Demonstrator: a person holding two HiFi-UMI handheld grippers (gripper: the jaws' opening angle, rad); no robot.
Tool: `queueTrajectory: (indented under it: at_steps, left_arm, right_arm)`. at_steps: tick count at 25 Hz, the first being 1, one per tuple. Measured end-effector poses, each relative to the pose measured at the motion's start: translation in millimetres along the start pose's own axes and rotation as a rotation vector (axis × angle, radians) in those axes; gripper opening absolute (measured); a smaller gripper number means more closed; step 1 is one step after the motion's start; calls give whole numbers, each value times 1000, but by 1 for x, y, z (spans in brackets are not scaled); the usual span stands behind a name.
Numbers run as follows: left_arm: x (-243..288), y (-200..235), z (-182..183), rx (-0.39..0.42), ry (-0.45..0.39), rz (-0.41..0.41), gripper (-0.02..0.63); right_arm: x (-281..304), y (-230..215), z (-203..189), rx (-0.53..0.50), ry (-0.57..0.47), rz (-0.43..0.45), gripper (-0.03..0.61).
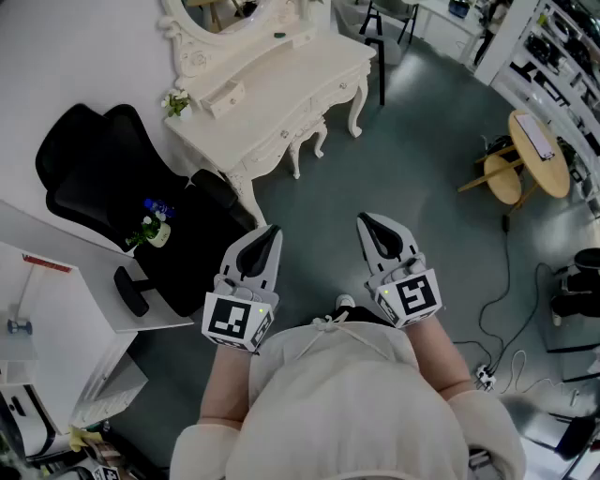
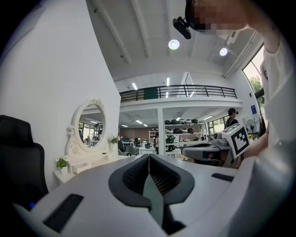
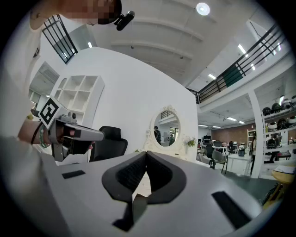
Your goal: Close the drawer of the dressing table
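Note:
The white dressing table with its oval mirror stands against the wall at the top of the head view, some way ahead of me. A small drawer on its top juts out toward the front. Both grippers hang level over the grey floor, well short of the table. My left gripper is shut with nothing between its jaws, and so is my right gripper. In the left gripper view the shut left gripper points past the table. From the right gripper the mirror shows ahead.
A black office chair stands left of the dressing table. Beside it a small potted flower rests on a white desk. A white stool is tucked under the table. A round wooden table and floor cables are at the right.

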State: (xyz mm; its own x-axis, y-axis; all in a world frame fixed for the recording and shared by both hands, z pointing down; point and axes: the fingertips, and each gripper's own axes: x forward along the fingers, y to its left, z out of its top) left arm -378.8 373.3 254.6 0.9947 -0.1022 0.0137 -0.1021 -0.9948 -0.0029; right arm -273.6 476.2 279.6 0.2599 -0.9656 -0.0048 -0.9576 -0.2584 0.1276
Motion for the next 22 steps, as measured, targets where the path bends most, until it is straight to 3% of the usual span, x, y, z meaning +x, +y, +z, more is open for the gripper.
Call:
queueTrajectory:
  at_steps: [17,18,19,20,22]
  left_arm:
    - [9,6,-15,-49,3,-27,24]
    - [12,9,-16,-56,-7,-9,68]
    - [15,13,-16,-62,-18,15,263]
    - [18,18,-16,-67,-26,41,344]
    - [24,28,-16,-74,-26,85,344]
  right_arm:
    - [14,-1,-11,33,14,-31,6]
    - [15,-2,-13,34,17,-32,6]
    - [17,-5,-15,36,22,-33,6]
    - [19,-8,-17,40,26,-34,6]
    - [24,-15,-21,51,32,-30,6]
